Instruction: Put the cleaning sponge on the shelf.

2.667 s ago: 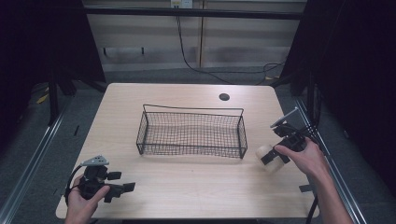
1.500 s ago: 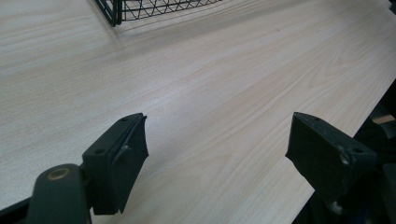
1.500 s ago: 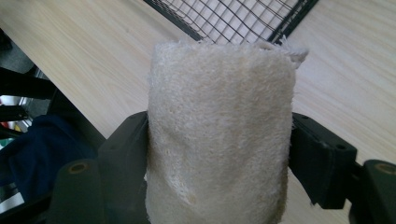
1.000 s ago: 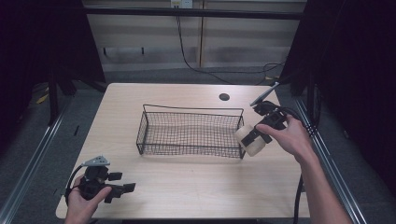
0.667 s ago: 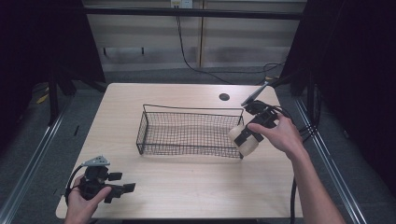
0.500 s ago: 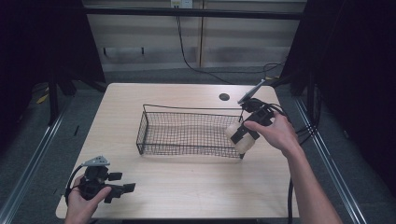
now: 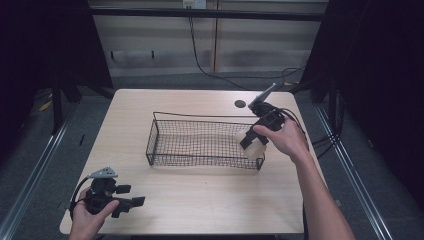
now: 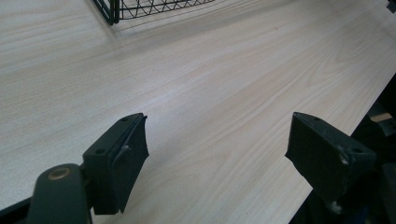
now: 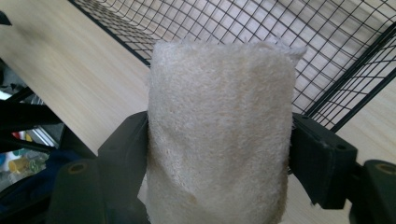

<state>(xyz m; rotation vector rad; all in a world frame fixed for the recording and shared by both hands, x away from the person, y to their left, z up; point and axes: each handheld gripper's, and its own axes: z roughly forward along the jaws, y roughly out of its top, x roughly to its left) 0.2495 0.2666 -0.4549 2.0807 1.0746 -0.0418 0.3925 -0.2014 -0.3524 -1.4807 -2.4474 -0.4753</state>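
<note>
A black wire basket (image 7: 200,131) stands at the middle of the wooden table (image 7: 200,200). My right gripper (image 7: 251,142) is shut on a cream, fuzzy rolled cloth (image 7: 255,146) and holds it over the basket's right end, just above the rim. In the right gripper view the rolled cloth (image 9: 219,116) is squeezed between both jaws, with the basket's mesh (image 9: 336,51) behind it. My left gripper (image 7: 131,204) rests open near the table's front left corner. In the left gripper view that gripper (image 8: 217,149) holds nothing, and the basket's corner (image 8: 109,9) lies far ahead.
A dark round hole (image 7: 240,104) sits in the tabletop behind the basket's right end. Cables (image 7: 310,135) trail off the right edge by the right hand. Metal rails and dark floor run along both sides of the table.
My right gripper has carried the rolled cloth from the table's right edge leftward to the basket's right end. The left gripper has stayed still.
</note>
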